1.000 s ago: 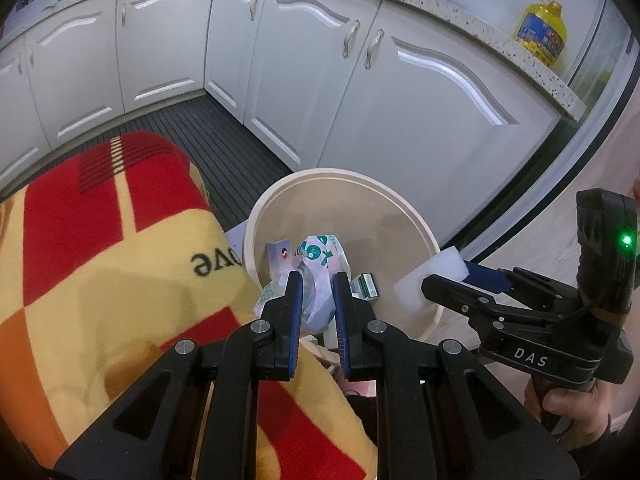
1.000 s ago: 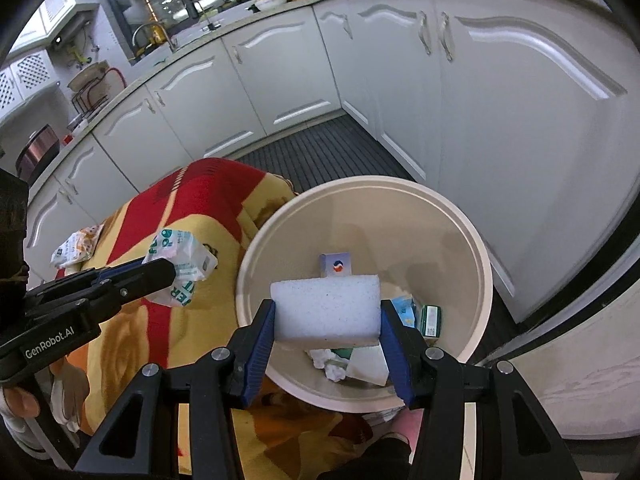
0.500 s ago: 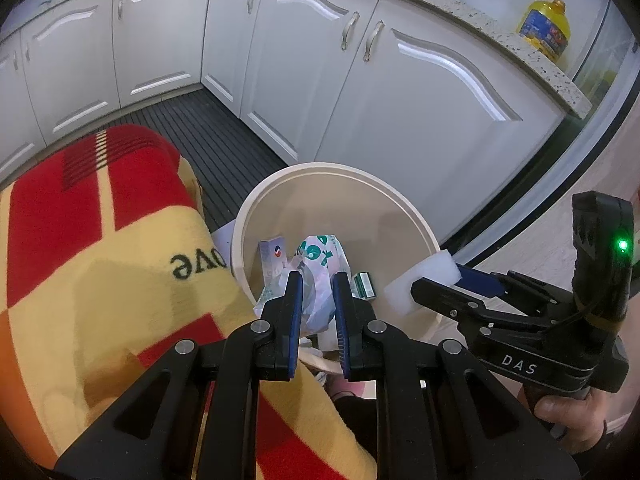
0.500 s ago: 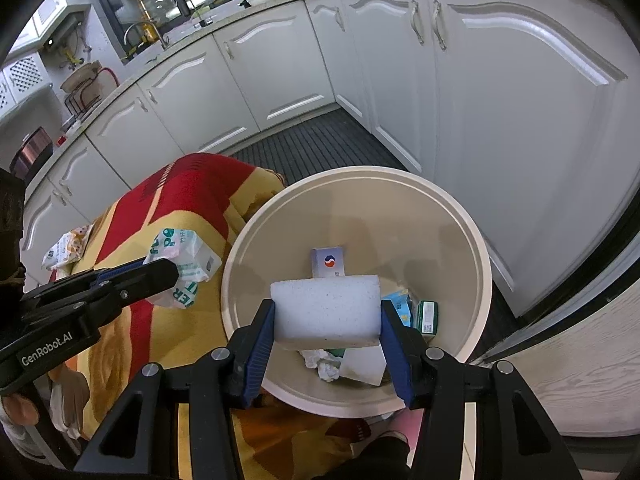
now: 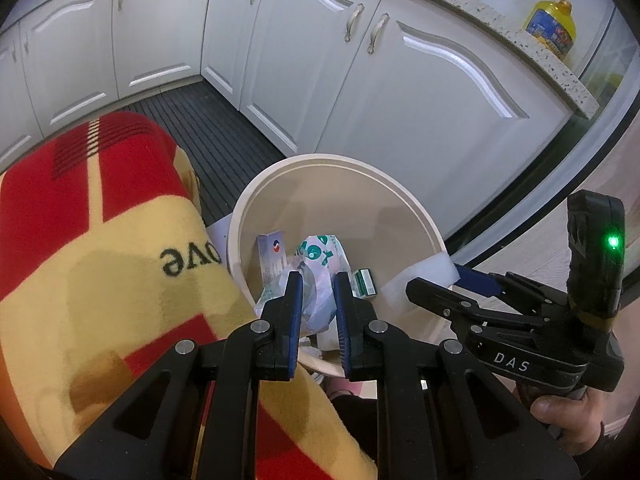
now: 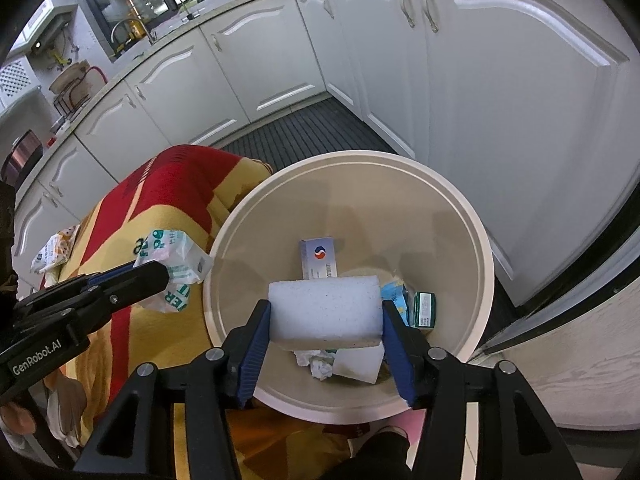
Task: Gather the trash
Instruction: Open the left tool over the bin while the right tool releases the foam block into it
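Note:
A cream round trash bin (image 5: 412, 208) (image 6: 476, 240) stands on the floor by the white cabinets. It holds a small white box (image 6: 319, 256), a green box (image 6: 424, 309) and crumpled paper (image 6: 318, 364). My left gripper (image 5: 316, 296) is shut on a white plastic wrapper with green print (image 5: 318, 256) (image 6: 176, 264), held at the bin's left rim. My right gripper (image 6: 325, 320) is shut on a white foam block (image 6: 324, 312) (image 5: 420, 280), held over the bin's near side.
A red and yellow blanket (image 5: 80, 248) (image 6: 160, 208) covers the surface left of the bin. Another wrapper (image 6: 52, 248) lies on it at far left. White cabinets (image 5: 400, 80) stand behind the bin. A yellow oil bottle (image 5: 550, 28) is on the counter.
Both grippers have moved a little forward over the bin, each keeping hold of its item. The bin looks closer and more centred.

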`<state>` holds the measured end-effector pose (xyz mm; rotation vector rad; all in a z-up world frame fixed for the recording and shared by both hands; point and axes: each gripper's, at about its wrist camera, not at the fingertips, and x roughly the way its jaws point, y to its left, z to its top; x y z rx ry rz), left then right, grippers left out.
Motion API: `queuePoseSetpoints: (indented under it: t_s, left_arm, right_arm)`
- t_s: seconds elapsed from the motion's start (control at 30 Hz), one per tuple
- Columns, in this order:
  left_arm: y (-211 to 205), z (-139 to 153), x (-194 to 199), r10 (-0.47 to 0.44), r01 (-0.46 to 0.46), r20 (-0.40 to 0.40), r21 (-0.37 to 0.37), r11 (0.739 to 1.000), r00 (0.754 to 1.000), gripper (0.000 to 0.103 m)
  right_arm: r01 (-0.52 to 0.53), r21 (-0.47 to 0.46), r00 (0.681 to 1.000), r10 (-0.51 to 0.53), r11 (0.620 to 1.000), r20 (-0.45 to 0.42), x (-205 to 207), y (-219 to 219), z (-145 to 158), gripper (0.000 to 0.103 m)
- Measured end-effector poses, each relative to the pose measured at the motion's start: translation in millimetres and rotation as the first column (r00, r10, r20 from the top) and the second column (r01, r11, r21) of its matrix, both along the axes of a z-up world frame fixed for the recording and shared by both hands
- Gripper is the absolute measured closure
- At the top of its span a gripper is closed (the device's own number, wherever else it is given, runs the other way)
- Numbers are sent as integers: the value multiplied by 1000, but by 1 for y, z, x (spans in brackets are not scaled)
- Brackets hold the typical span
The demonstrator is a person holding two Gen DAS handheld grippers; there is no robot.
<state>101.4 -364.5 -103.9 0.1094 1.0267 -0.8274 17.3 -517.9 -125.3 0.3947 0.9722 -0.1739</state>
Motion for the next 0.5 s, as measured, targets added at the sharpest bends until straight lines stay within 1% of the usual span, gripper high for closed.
queuePoseSetpoints:
  t_s: [0.03,0.07,0.1,0.13,0.17,0.2,0.4,0.5]
  left_arm:
    - [0,-1,0,1,-1,0,5,1000,1000,87]
    - [-1,-2,1,2,-2,-2,9,1000,1000,80]
    - [0,-3,1,3,-3,-6,10,1000,1000,71]
    - [0,-3,2,3,-3,-9,9,1000,1000,65]
    - [1,-4,2,6,-6,-13,5,1000,1000,55]
    - [3,-4,2,9,-9,-13,3,1000,1000,49]
    - [14,-1,1,26,-26,-6,1,1000,1000,48]
    - [22,3,0,39,-39,3,-3,999,999,48]
  right_arm:
    - [4,-4,1000,-5,1000,-6,1,0,-1,43]
    - [6,-7,1000,-6,1000,-10,1,-1,-1,39]
    - [7,-11,1000,-8,1000,-11,1,-1,-2,35]
    - [9,-11,1000,-9,1000,-11,0,-1,-3,34]
    - [11,-10,1000,-11,1000,-14,0,-2,-3,34]
    - [13,-8,1000,-13,1000,-15,-1,-2,-3,34]
    - [36,-1,999,-36,999,-19,-5,-5,-1,34]
    - [36,-1,999,-36,999,-18,-5,-3,1,32]
